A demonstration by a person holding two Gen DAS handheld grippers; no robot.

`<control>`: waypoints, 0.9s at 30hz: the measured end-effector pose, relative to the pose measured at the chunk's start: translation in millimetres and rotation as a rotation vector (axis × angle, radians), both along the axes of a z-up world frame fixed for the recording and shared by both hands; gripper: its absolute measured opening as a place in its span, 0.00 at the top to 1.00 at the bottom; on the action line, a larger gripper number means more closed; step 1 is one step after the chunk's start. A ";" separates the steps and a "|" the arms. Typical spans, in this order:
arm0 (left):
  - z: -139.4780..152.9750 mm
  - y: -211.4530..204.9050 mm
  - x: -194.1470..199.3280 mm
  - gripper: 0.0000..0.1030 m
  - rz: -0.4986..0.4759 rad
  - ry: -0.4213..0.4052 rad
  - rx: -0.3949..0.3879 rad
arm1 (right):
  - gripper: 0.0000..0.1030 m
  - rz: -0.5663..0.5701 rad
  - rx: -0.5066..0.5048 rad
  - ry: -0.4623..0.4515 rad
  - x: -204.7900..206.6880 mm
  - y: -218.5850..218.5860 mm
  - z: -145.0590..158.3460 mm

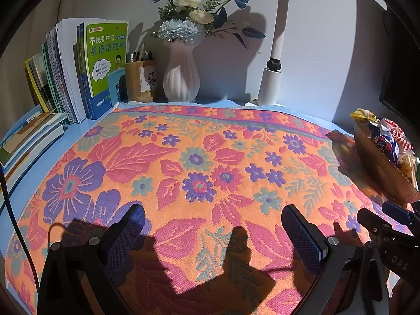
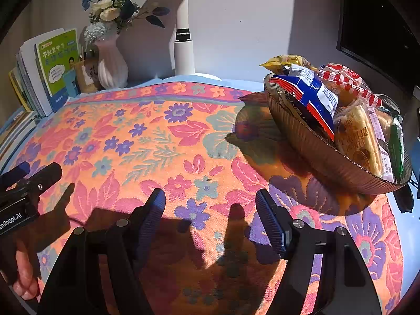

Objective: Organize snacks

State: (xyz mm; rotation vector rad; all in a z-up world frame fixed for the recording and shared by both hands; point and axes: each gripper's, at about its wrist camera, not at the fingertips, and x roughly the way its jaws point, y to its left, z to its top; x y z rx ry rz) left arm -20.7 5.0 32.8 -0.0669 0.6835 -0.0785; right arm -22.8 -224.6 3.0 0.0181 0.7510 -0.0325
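Observation:
A ribbed brown glass bowl (image 2: 323,155) stands on the floral cloth at the right and holds several wrapped snacks: a blue, white and red packet (image 2: 312,92), a yellow packet (image 2: 283,61), a red-and-white striped packet (image 2: 346,78) and a clear-wrapped cake (image 2: 359,141). The bowl also shows at the right edge of the left wrist view (image 1: 378,162). My left gripper (image 1: 212,225) is open and empty over the cloth. My right gripper (image 2: 210,212) is open and empty, low over the cloth, left of the bowl.
A floral cloth (image 1: 199,157) covers the blue desk. At the back stand upright books (image 1: 105,65), a wooden pen holder (image 1: 140,81), a pink vase with flowers (image 1: 181,78) and a white lamp post (image 1: 270,84). A dark monitor (image 2: 378,26) is at the right.

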 end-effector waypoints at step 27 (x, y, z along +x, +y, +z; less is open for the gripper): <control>-0.9 -0.9 0.8 0.00 0.000 0.007 -0.012 | 0.31 0.004 -0.002 0.001 1.3 -0.9 -0.5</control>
